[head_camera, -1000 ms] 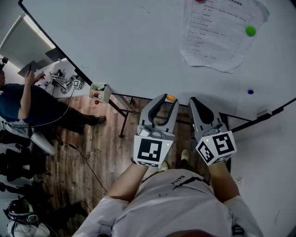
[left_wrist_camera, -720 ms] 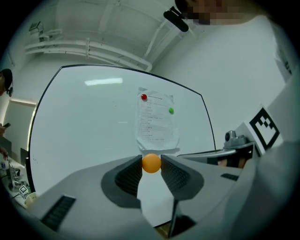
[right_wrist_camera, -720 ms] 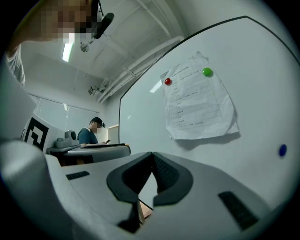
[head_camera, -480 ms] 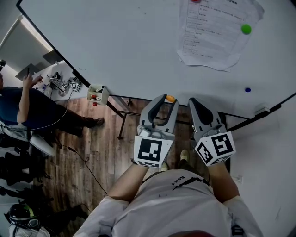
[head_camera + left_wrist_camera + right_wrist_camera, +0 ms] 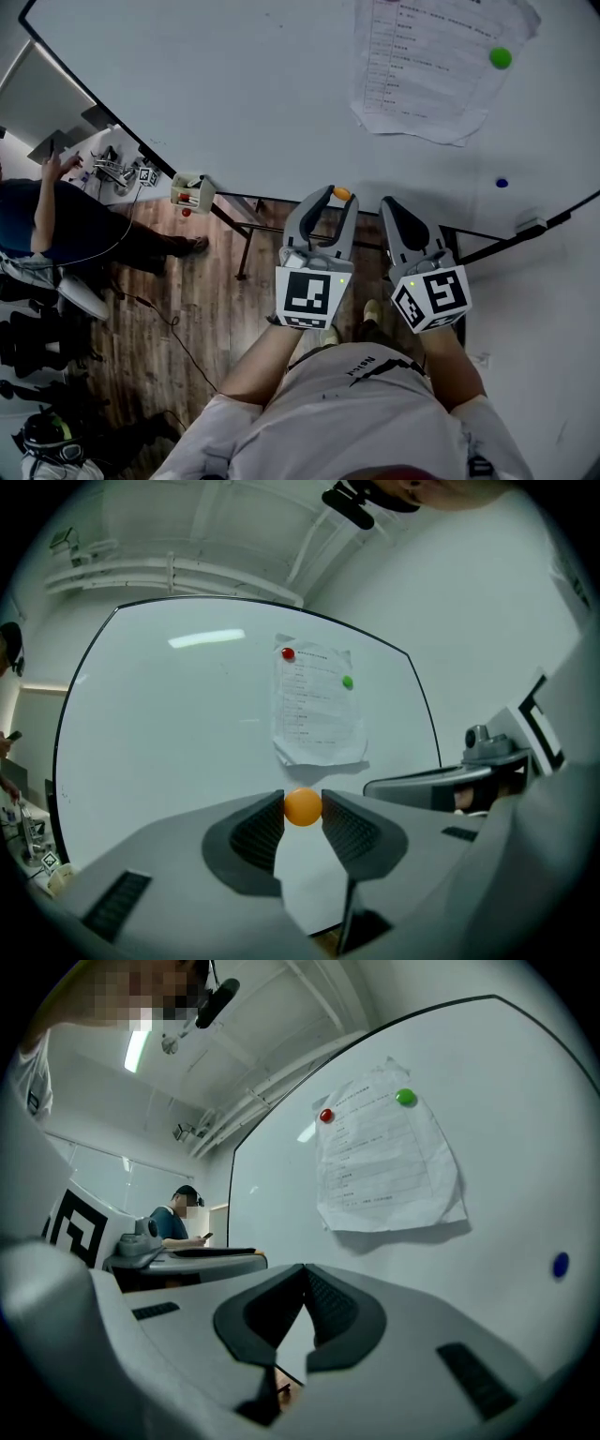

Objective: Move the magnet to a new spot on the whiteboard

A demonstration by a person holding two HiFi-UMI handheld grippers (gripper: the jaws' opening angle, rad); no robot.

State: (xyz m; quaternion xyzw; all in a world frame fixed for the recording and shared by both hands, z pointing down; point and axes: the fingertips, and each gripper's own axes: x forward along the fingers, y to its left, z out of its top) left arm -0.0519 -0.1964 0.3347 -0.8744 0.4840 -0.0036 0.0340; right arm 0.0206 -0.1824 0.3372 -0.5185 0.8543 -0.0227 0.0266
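Before the whiteboard (image 5: pixel 234 94), left gripper (image 5: pixel 336 198) pinches orange magnet (image 5: pixel 303 807) (right gripper (image 5: pixel 305 1290) closed, empty).

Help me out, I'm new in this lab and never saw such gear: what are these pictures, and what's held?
No robot: a person holds a two-jaw gripper in each hand. One picture comes from a camera on the person's head, looking down; the other two come from cameras riding on the grippers. The left gripper pinches an orange magnet between its jaws; the right gripper is shut and empty. Ahead stands a whiteboard with a paper sheet carrying a red magnet and a green magnet, and a blue magnet on the bare board.
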